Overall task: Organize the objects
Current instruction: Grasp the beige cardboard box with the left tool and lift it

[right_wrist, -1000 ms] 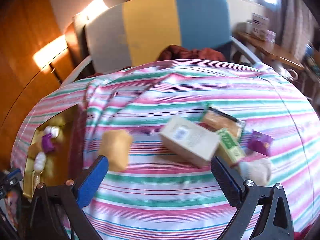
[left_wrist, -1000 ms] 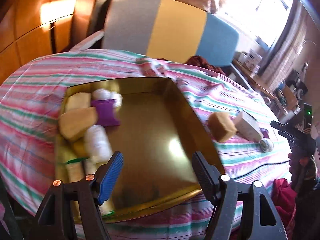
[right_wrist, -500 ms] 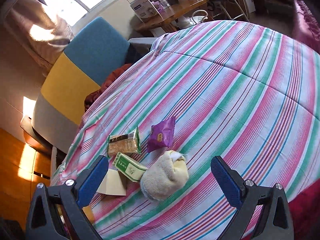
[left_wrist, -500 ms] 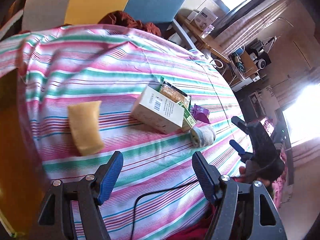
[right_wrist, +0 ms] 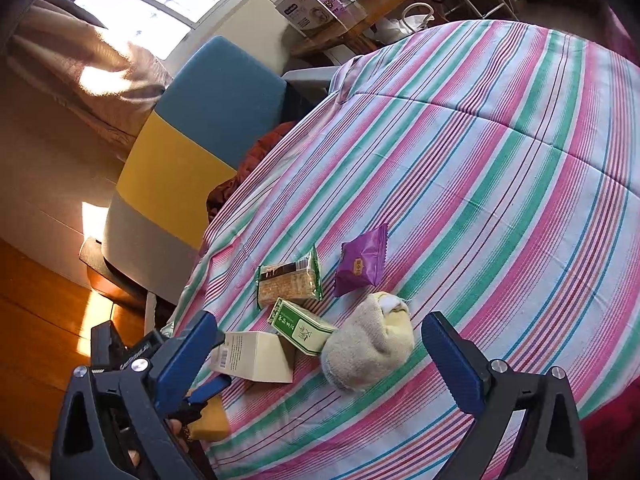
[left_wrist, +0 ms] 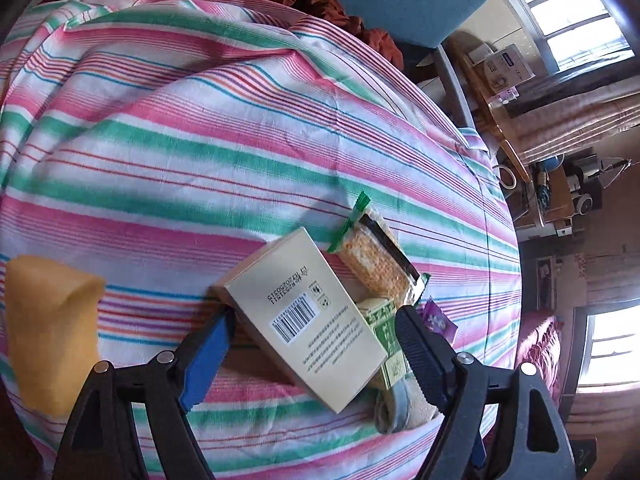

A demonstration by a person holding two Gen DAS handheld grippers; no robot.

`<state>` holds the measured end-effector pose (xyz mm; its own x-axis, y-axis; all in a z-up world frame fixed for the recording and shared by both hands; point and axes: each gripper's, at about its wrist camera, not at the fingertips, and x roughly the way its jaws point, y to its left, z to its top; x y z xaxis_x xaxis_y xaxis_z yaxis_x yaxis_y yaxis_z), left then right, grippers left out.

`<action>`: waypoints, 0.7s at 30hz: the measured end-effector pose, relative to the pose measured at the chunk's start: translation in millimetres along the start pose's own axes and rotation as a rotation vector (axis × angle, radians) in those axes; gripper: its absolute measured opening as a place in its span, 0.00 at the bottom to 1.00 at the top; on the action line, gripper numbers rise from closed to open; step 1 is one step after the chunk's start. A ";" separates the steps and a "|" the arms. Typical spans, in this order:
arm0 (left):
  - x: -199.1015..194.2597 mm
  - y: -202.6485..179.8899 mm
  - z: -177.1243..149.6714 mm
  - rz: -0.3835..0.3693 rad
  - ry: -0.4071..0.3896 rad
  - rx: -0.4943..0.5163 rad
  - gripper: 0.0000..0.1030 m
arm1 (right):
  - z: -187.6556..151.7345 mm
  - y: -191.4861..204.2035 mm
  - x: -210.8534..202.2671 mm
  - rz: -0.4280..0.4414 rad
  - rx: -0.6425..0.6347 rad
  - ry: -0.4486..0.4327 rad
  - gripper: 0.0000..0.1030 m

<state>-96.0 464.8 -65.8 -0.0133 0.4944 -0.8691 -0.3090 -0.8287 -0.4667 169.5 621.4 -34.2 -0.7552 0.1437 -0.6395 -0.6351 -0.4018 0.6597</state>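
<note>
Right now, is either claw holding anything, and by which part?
Nothing is held. The left claw is opening around the cream cardboard box; the right claw is open.

Pink, green and white striped cloth (left_wrist: 240,128); cream box (left_wrist: 304,320); purple packet (right_wrist: 362,262); yellow sponge (left_wrist: 48,332).

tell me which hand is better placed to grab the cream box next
Left. The left gripper already straddles the cream box, its fingers opening on either side without pressing. The right gripper frames the rolled sock instead, with the box off toward its left finger.
</note>
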 end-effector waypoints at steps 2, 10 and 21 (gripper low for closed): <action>9.0 -5.8 6.6 0.048 -0.001 0.030 0.81 | -1.0 1.3 1.5 0.012 -0.003 0.009 1.00; 36.8 -20.6 -3.6 0.160 0.012 0.254 0.68 | -2.6 -3.3 6.0 0.018 0.014 0.030 1.00; 9.3 -6.6 -82.3 0.203 -0.040 0.609 0.48 | 0.9 -15.5 7.0 -0.039 0.041 0.032 1.00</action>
<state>-15.7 453.2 -84.3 -0.1606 0.3626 -0.9180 -0.7811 -0.6153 -0.1064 173.9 629.5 -48.5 -0.7247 0.1297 -0.6768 -0.6706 -0.3591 0.6491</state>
